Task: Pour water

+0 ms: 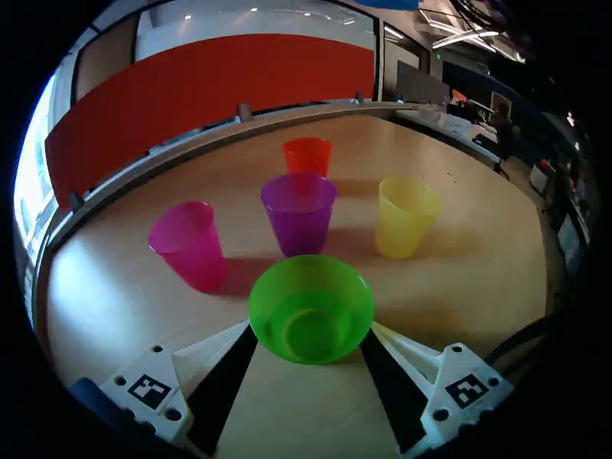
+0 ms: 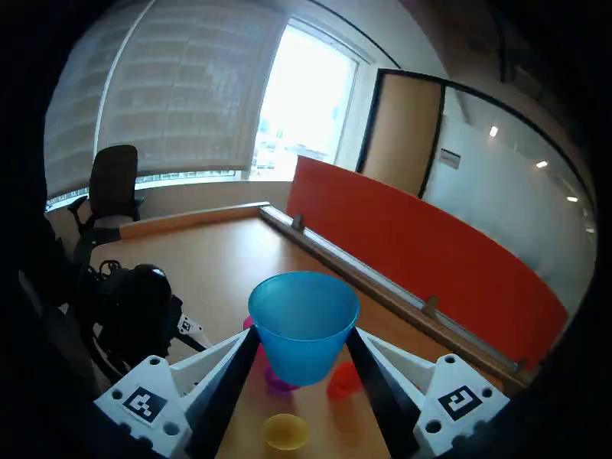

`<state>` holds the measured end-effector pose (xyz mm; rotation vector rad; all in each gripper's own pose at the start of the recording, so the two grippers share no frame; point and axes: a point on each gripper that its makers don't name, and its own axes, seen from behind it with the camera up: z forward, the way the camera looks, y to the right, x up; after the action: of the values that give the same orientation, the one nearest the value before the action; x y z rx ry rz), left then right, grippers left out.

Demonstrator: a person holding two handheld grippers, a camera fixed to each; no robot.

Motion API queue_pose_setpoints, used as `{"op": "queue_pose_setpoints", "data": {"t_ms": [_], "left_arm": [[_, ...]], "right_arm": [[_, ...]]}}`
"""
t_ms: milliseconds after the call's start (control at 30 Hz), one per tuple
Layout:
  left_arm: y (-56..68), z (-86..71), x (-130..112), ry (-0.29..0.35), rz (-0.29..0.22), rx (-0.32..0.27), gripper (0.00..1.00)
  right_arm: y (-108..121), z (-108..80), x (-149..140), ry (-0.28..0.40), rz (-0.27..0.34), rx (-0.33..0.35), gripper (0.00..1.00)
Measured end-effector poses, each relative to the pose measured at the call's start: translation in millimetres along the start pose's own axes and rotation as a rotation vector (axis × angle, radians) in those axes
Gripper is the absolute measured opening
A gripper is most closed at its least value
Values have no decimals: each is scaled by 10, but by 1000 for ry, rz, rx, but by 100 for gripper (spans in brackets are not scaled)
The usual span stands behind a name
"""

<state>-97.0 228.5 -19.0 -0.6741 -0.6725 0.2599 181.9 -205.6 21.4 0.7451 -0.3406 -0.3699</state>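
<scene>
Blue cup [image 2: 304,325] pinched by right tool [image 2: 304,332] | green cup [image 1: 311,306] pinched by left tool [image 1: 310,327]

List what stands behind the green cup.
Directly behind the green cup stands a purple cup, then an orange cup, its base hidden by the purple one. A pink cup stands back-left, a yellow cup back-right.

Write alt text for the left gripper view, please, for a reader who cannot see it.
The left tongs grip a translucent green plastic cup, seen from above. Beyond it, upright on the wooden table, stand a pink plastic cup, a purple plastic cup, a yellow plastic cup and, farthest, an orange plastic cup, before a red partition panel.
</scene>
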Motion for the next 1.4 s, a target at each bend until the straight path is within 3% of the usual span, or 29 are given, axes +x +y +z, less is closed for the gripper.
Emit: {"op": "queue_pose_setpoints", "data": {"t_ms": [367,700,1067,1400], "left_arm": [[18,-172,-51,-17,-36,6,89],[97,-435,-192,-40,-61,24,89],[109,-918,-298,-34,-184,83,89],[15,-1286,-281,-6,-237,154,89]], "right_arm": [[0,78,-11,5,-3,15,86],[53,310,32,14,-4,43,86],[101,749,38,3,-5,107,86],[205,1208,-103,-42,-4,151,86]]}}
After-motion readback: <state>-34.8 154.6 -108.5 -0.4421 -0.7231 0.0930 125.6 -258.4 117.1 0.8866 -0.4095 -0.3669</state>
